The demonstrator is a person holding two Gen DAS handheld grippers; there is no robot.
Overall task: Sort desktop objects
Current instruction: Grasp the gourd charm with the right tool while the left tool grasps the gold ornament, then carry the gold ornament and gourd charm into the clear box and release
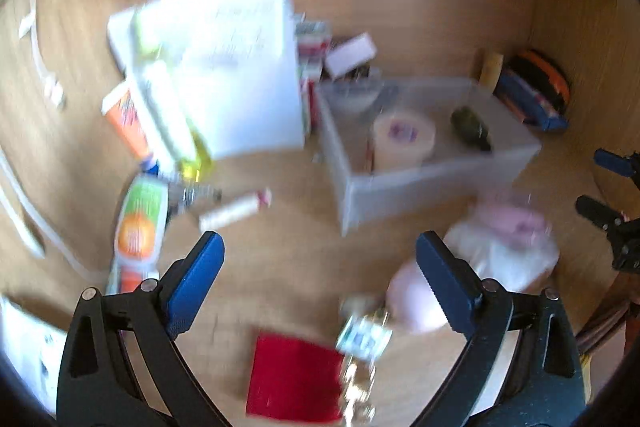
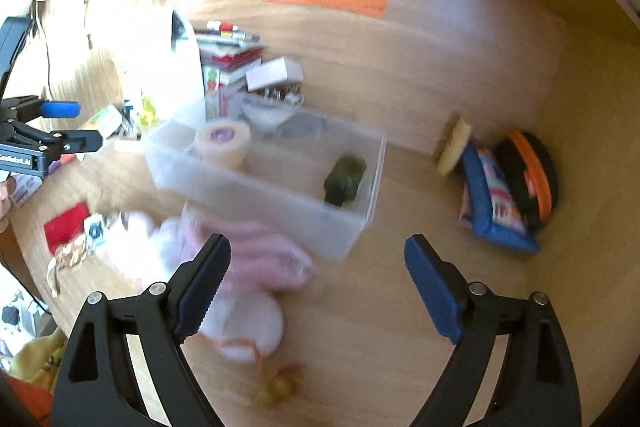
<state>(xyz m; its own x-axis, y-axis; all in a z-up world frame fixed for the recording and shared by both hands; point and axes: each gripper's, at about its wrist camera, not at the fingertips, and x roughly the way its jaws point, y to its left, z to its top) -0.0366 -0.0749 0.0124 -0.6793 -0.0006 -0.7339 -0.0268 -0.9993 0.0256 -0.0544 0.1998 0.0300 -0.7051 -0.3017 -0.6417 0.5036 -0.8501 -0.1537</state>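
The clear plastic bin (image 2: 280,187) sits ahead of both your grippers, just beyond the pink-and-white soft bundle (image 2: 256,259) that lies against its near wall. Your right gripper (image 2: 316,279) is spread wide and holds nothing; its left finger overlaps the bundle in view, though contact is not clear. Your left gripper (image 1: 320,283) is also spread and empty, above a red card (image 1: 292,375) and a blurred small packet (image 1: 364,339). Inside the bin lie a tape roll (image 2: 223,141) and a dark green object (image 2: 345,179). Left of the bin, tubes and boxes crowd together (image 1: 160,147). Bare wooden desk (image 2: 400,287) lies right of the bundle, up to the blue pouch (image 2: 492,211) near the side wall.
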